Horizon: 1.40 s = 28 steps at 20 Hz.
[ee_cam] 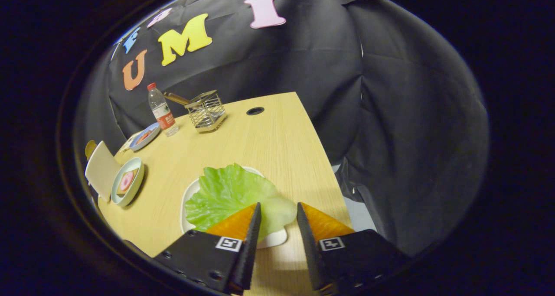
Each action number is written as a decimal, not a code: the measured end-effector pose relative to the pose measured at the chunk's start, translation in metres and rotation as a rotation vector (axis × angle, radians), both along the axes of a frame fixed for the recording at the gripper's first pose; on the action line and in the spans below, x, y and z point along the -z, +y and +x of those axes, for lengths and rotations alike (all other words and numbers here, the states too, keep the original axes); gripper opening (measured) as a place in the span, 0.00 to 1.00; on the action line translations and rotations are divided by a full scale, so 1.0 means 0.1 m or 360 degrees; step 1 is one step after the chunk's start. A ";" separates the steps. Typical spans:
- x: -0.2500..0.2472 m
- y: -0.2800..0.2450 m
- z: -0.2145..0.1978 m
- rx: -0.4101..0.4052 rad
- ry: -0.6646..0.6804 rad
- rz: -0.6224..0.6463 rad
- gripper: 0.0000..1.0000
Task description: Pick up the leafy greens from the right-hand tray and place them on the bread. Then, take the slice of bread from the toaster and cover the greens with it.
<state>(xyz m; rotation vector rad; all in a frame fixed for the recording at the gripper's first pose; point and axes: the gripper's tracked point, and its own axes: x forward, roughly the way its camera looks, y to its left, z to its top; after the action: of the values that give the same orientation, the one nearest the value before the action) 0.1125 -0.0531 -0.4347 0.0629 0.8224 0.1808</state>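
Lettuce [230, 196] lies big and green on a white tray [273, 239], just ahead of the claw [279, 210]. Its pale stem end sits between the two fingers. The claw is open and holds nothing. Farther off on the tabletop [269, 144] a small bowl [127, 182] holds bread with a pink slice. A wire basket [207, 111] and a water bottle [161, 109] stand at the back.

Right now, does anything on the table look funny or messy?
Nothing is spilled or broken. The big green lettuce leaf spills over the rim of its white tray, its pale stem end between the open gripper fingers. The clear plastic bottle stands upright.
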 end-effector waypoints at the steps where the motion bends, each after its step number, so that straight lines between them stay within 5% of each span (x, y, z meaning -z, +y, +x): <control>1: -0.01 -0.01 0.03 0.0000 -0.0007 -0.0009 0.43; 4: -0.09 -0.02 0.06 -0.0008 -0.0041 -0.0074 0.14; 7: -0.22 -0.02 0.06 -0.0032 -0.0076 -0.0128 0.00; 20: -1.56 0.60 -0.11 -0.0129 -0.0316 -0.0097 0.00; 28: -2.13 1.64 -0.38 -0.0144 -0.0374 -0.0040 0.00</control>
<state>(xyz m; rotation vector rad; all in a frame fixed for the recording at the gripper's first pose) 0.0741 0.1113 -0.2220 -0.0192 0.5930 0.2577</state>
